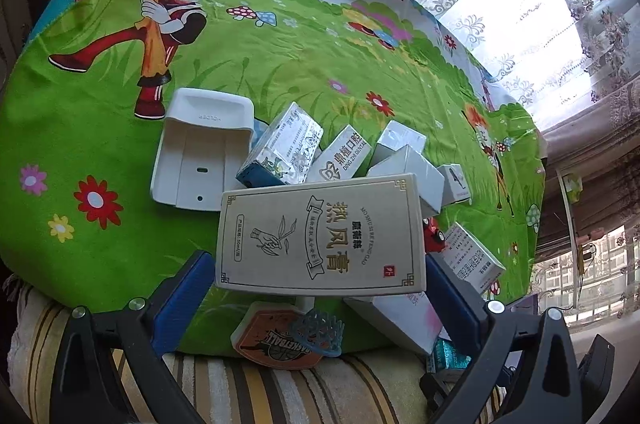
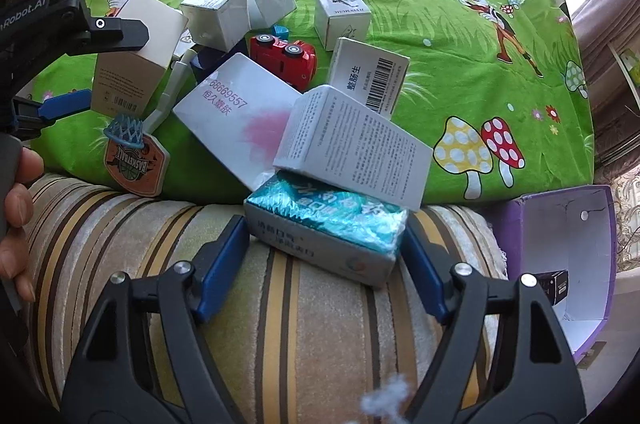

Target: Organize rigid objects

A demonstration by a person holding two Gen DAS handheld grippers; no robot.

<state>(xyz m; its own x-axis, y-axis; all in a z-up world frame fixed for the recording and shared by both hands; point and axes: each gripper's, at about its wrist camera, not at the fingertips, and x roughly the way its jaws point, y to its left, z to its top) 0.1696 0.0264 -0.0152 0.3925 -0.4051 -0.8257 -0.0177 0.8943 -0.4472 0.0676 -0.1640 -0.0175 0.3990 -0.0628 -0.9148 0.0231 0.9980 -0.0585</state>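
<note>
Gripping the beige box (image 1: 320, 236) between its blue pads, the left tool (image 1: 320, 288) looks pinched on it, one pad on each short side, box lifted and slightly tilted over the pile. The right tool (image 2: 324, 252) is spread wide with the teal box (image 2: 326, 228) sitting right between the fingers at 12 o'clock, pads close to its ends but not squeezing as far as I can tell. If I were doing this step I'd square the right tool up so both pads meet the teal box's short ends flat, then close slow, because the white printed box (image 2: 354, 148) is leaning on top of it and will probably slide off when it gets pulled. Out from there: the pink-splash box (image 2: 236, 120) at 11 o'clock, the red toy car (image 2: 286, 58) further up at 12, a basketball hoop toy (image 2: 134, 158) at 10. The purple bin (image 2: 560, 264) sits at 3 o'clock, off the green cartoon cloth (image 2: 460, 36), likely where stuff goes.
</note>
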